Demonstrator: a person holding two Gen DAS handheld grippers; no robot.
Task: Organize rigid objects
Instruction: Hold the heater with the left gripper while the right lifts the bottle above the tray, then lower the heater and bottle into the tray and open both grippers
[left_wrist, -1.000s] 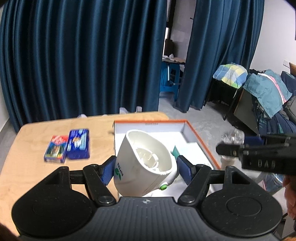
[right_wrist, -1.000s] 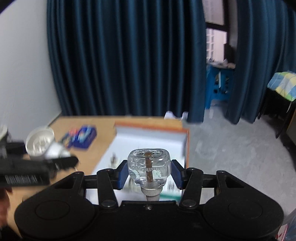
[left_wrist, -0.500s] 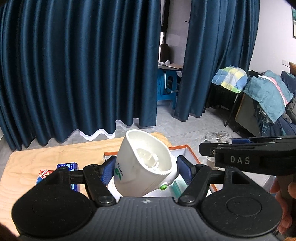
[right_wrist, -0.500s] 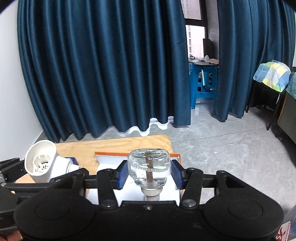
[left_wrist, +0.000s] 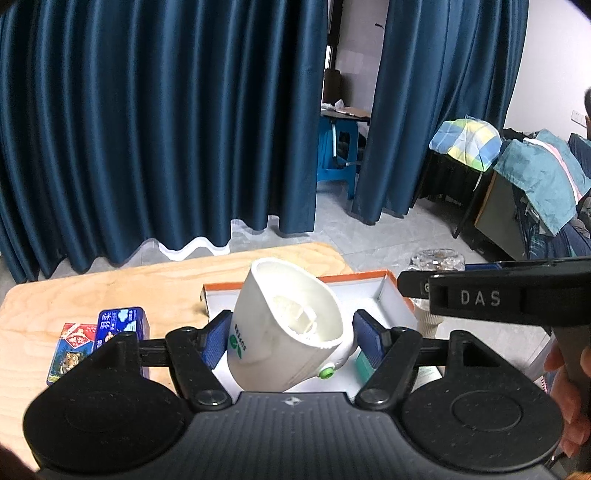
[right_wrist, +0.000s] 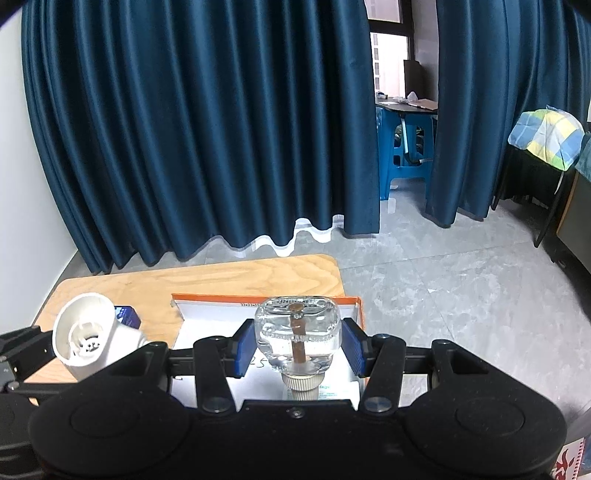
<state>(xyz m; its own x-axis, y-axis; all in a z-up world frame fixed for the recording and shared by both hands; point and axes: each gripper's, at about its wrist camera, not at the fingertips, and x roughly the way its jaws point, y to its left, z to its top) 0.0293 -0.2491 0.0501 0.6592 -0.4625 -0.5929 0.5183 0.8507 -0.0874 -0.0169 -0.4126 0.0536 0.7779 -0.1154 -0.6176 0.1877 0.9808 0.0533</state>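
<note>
Both tools have lifted away from the desk (left_wrist: 110, 288) over the last second: the box tray (right_wrist: 207, 325) has sunk to the lower centre of each view and curtain fills the top. The left hand-held gripper (left_wrist: 288, 338) is clamped on a white plastic housing (left_wrist: 284, 332), tilted, at lower centre. The right hand-held gripper (right_wrist: 297, 349) is clamped on a clear glass bottle (right_wrist: 297, 332), cap toward the camera. Two small card boxes (left_wrist: 99, 343) lie at lower left. Judging by this, both items are in carry, awaiting placement.
</note>
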